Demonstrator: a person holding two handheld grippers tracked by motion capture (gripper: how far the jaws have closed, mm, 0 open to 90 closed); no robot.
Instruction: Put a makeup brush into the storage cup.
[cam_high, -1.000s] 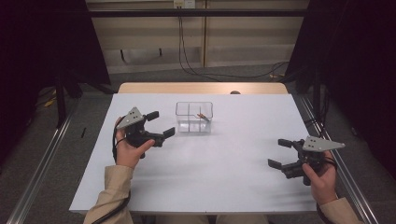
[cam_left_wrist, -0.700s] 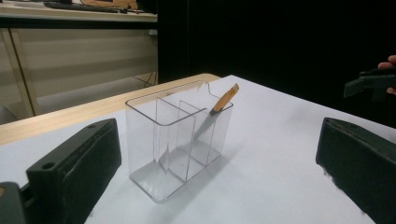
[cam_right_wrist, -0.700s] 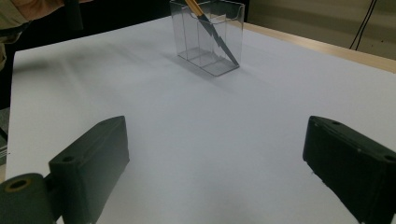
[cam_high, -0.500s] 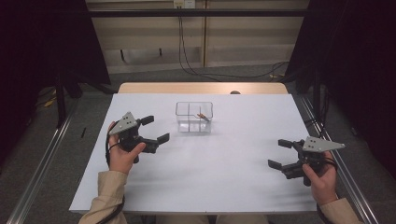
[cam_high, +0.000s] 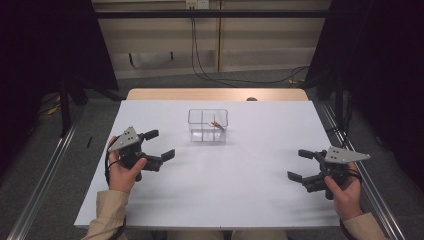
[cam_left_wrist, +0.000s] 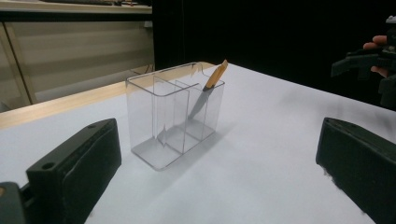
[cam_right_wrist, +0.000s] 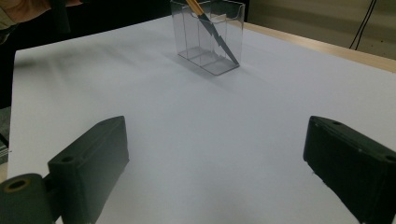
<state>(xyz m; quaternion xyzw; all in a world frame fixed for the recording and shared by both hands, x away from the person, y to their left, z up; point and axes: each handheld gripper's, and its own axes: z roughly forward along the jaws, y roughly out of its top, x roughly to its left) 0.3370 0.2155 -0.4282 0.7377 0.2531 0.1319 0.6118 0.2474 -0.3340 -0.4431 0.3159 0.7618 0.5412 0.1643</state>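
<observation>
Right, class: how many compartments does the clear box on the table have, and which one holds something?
3, side by side in the clear box. In the left gripper view the near and middle ones look empty; the far one holds a knife leaning on its rim.

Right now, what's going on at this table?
A person sits at a white table with a two-jaw claw in each hand. Both claws are open and hold nothing. The left claw hovers just left of a clear divided organizer, facing it. The right claw is off by the table's right edge. A knife with a wooden handle leans tilted inside one end compartment of the organizer, handle up.
</observation>
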